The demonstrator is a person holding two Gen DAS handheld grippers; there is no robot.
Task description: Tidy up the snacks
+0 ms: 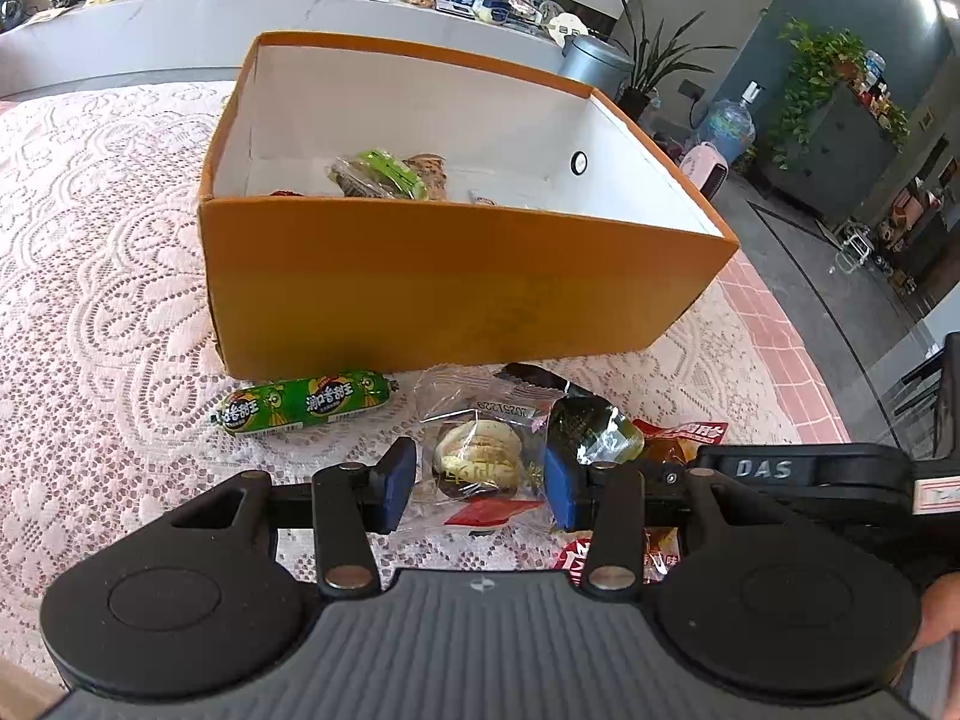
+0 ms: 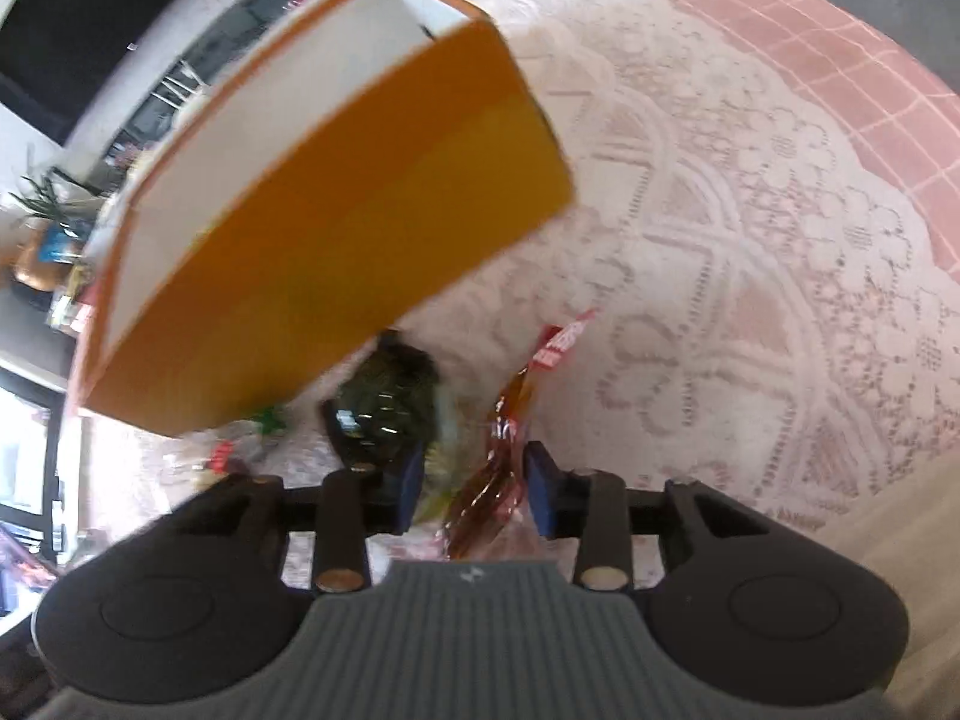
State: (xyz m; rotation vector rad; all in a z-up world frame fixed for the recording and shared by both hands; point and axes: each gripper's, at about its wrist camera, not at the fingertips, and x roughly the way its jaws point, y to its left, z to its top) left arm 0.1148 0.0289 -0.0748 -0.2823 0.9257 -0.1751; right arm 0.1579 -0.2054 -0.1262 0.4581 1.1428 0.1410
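- left hand-held gripper [image 1: 480, 483]: spread around clear-wrapped pastry [image 1: 477, 459] on tabletop [image 1: 90, 240], not clamped
- right hand-held gripper [image 2: 474, 489]: straddles brown snack pack [image 2: 492, 480]; grip state unclear, blurred
- orange box [image 1: 456, 282] just beyond
- risk: crinkly wrapper slips, neighbours dragged

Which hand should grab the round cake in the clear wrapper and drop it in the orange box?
Left, probably. The left tongs are open around the cake packet, straight before the orange box. The right tongs straddle a brown snack packet instead.
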